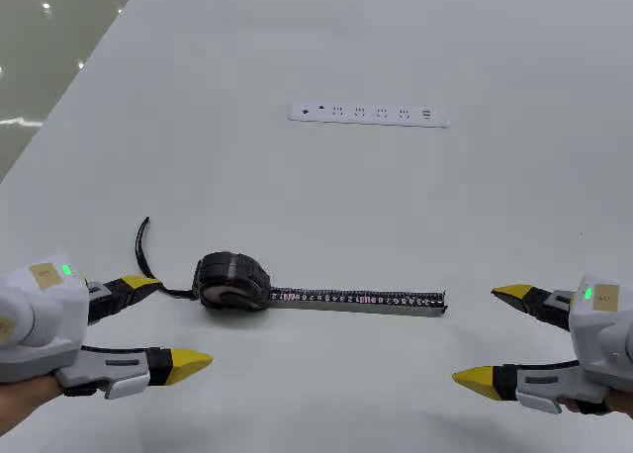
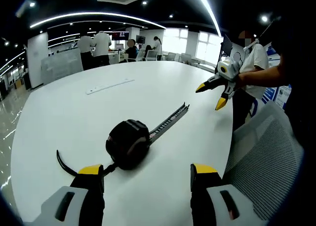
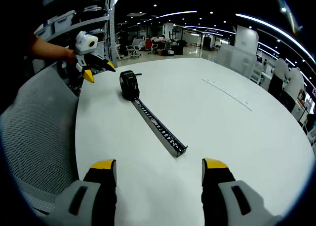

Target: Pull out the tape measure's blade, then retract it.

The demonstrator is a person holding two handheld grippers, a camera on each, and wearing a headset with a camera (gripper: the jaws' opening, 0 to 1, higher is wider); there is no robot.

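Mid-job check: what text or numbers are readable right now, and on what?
Nothing reads cleanly.
Tape measure blade: printed scale digits, too small to read.
Tape measure case: no legible brand.
Power strip: socket marks, no readable text.
Tan stickers on the left gripper and right gripper: blurred.

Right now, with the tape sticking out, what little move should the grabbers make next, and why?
Probably ease the left gripper forward to close on the case. The blade already lies pulled out on the table. The left and the right gripper are open and hold nothing. The case sits just ahead of the left one, so steadying it seems the first step to retracting.
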